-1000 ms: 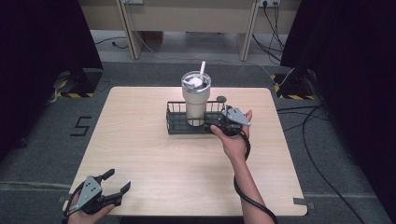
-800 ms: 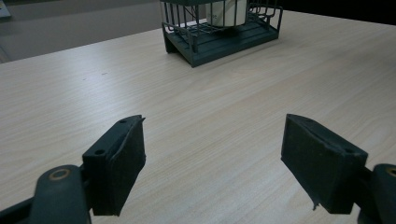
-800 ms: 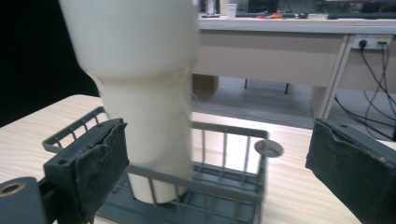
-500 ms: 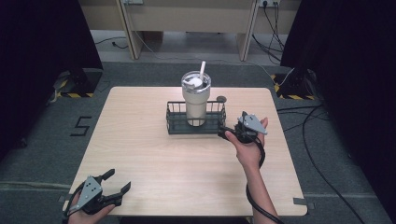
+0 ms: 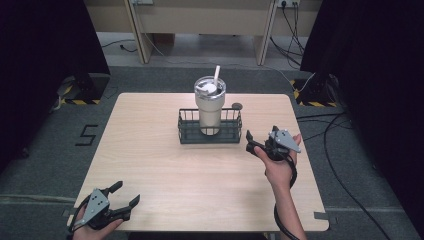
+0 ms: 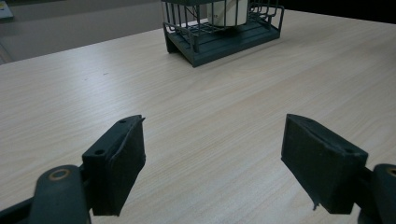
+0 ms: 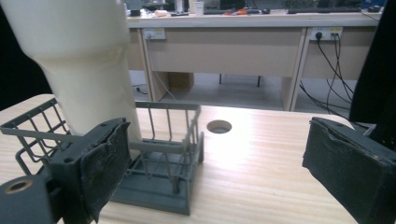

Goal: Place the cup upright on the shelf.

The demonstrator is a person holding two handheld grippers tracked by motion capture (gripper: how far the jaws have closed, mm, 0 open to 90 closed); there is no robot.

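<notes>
Dark curtains flank a wooden table (image 5: 165, 170) in the high view, with desk legs and cables on the floor behind it. A wire basket (image 5: 210, 126) stands near the far middle of the table and holds an upright cream tumbler (image 5: 209, 106) with a lid and straw (image 5: 216, 75). A round hole (image 5: 237, 106) lies in the tabletop just behind the basket's right end. The right gripper (image 5: 252, 141) sits just right of the basket, apart from it, jaws spread wide and empty. The left gripper (image 5: 126, 196) rests at the near left corner, well apart from the basket, jaws also wide and empty.

Left gripper view: both jaws stand wide apart over bare wood. The basket (image 6: 224, 32) lies far ahead with the tumbler (image 6: 229, 11) base inside it; nothing stands between.

Right gripper view: jaws wide apart. The basket (image 7: 159, 163) end is close ahead at left, the tumbler (image 7: 79, 60) rising from it. The hole (image 7: 219, 126) lies beyond, a desk (image 7: 224, 42) behind.
</notes>
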